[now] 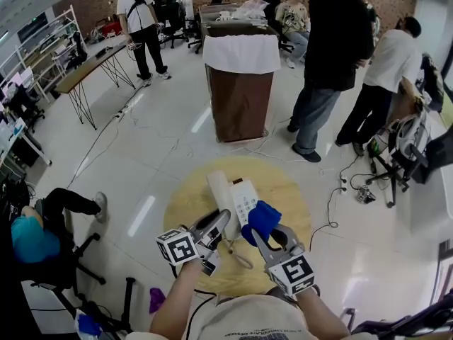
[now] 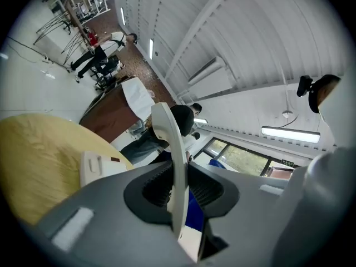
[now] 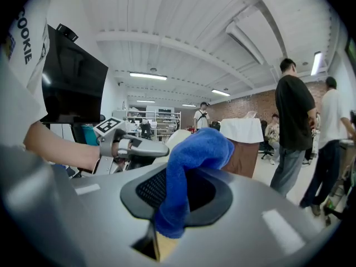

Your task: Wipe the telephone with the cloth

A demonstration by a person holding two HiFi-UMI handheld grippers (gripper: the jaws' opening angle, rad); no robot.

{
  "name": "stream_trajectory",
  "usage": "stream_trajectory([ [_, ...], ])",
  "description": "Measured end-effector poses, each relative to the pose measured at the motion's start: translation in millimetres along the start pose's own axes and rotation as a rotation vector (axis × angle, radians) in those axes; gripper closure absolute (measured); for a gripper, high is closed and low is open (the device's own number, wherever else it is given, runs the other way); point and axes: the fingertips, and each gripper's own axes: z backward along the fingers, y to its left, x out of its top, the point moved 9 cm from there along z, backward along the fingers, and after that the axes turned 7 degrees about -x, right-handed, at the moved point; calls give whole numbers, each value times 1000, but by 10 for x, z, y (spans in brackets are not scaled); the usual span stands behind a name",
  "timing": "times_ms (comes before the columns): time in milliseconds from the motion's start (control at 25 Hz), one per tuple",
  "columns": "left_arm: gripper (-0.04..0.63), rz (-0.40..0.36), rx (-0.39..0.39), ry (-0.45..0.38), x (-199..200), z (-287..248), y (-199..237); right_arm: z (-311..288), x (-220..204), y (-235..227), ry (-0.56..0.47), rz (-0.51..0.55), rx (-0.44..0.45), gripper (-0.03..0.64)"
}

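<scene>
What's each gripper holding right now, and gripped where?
Left gripper: white handset, clamped near one end. Right gripper: blue cloth, pinched at one bunched end.

**Three cameras around one table**

The head view looks steeply down on the round wooden table (image 1: 184, 204), the left gripper (image 1: 218, 224) and the right gripper (image 1: 260, 234). Each gripper view sits very close behind its own jaws. The left one, rolled sideways, faces across the table (image 2: 33, 160) to the brown cabinet (image 2: 108, 115); the right one looks almost level to this same cabinet (image 3: 248, 156), and catches the left gripper (image 3: 158, 149)
</scene>
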Motion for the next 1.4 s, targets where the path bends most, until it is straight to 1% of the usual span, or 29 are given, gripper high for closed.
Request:
stream_trajectory([
  [280, 517, 98, 35, 56, -317, -75, 408, 0, 3, -47, 7, -3, -9, 546],
  [440, 517, 200, 34, 54, -513, -105, 670, -2, -10, -101, 18, -7, -16, 546],
  [640, 517, 256, 20, 49, -656, -126, 942, 9, -50, -142, 37, -7, -30, 546],
  [760, 517, 284, 27, 38, -689, -128, 1065, 0, -84, -161, 42, -9, -36, 546],
  [880, 517, 309, 45, 45, -745, -105, 1185, -19, -111, -173, 53, -14, -42, 546],
  [1000, 517, 314, 60, 54, -787, -83, 1264, -37, -121, -181, 62, -13, -42, 546],
  [1160, 517, 353, 49, 33, -833, -72, 1331, -58, -133, -181, 68, -16, -39, 546],
  [1280, 517, 359, 42, 26, -831, -72, 1366, -71, -150, -177, 73, -15, -37, 546],
  [1400, 517, 353, 46, 40, -838, -66, 1382, -85, -144, -185, 78, -17, -39, 546],
])
